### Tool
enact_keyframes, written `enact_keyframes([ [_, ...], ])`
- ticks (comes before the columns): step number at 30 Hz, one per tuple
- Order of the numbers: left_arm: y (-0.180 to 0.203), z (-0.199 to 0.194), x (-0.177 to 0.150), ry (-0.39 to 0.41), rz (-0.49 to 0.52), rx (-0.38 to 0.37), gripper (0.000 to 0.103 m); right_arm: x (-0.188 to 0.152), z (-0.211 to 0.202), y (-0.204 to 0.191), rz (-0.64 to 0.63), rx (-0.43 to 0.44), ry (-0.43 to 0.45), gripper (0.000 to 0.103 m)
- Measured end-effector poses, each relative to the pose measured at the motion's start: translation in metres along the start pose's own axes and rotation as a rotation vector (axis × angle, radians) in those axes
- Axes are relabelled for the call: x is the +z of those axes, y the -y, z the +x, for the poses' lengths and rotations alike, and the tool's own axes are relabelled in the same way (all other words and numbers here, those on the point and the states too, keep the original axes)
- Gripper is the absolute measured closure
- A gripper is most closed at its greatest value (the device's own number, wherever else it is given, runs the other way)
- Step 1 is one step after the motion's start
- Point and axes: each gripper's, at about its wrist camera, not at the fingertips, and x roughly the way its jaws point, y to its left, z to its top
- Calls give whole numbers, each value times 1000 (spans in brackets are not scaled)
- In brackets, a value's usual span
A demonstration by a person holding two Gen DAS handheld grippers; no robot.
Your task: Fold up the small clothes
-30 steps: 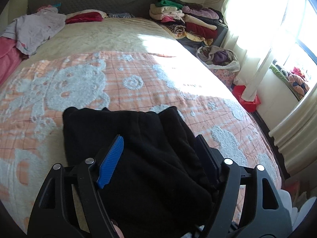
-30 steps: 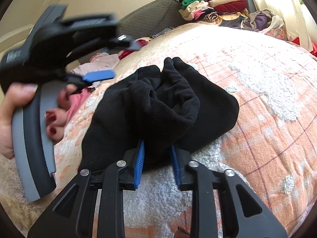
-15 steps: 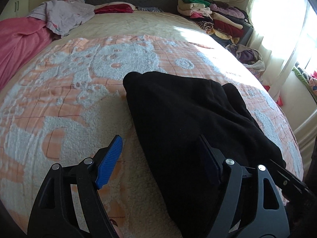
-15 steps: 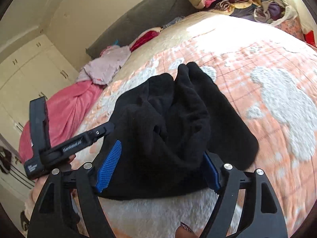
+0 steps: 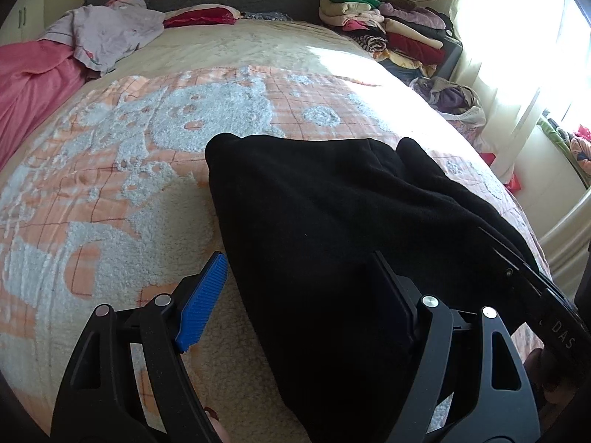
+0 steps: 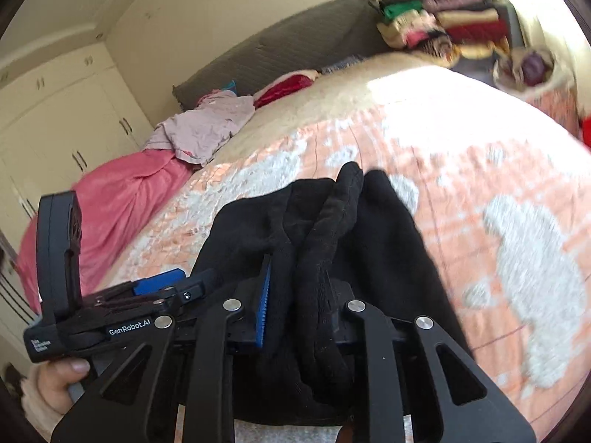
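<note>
- At the lower left of the left wrist view, the left hand-held gripper [image 5: 295,291] is seen spread wide and empty; only its far finger lies over the black garment [image 5: 332,229], probably so an edge can be taken next.
- Through the middle of both views, the garment is spread on the bed [image 5: 110,192], presumably as a flat folding surface.
- At the lower centre of the right wrist view, the right hand-held gripper [image 6: 301,295] is closing on a bunched ridge of the garment [image 6: 325,243], seemingly so a fold can be carried over.
</note>
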Motion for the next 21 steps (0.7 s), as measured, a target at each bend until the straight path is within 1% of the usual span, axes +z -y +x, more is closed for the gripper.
enact_keyframes([
  [3,11,1,-3,-9,21,-19,33,1,-5,11,-20,-54,15,83],
  [5,19,5,-7,-24,48,-18,31,-3,4,24,10,-71,-11,83],
  [7,22,12,-11,-38,62,-4,31,-13,16,39,64,-73,-58,83],
  [10,22,17,-15,-47,56,-4,29,-25,18,51,121,-49,-62,81],
  [12,21,17,-16,-44,56,-4,29,-27,16,54,141,-56,-55,76],
  [13,20,18,-17,-45,52,-7,29,-30,12,55,144,-72,-50,70],
  [16,19,18,-18,-49,42,-11,27,-37,6,57,160,-93,-34,66],
  [17,19,18,-18,-49,40,-12,26,-38,4,57,164,-109,-32,61],
  [19,19,17,-20,-50,36,-14,26,-38,2,56,160,-130,-30,56],
  [20,19,17,-19,-49,36,-13,26,-38,0,56,153,-146,-29,52],
  [21,19,17,-19,-50,36,-13,26,-38,-1,54,138,-170,-25,49],
])
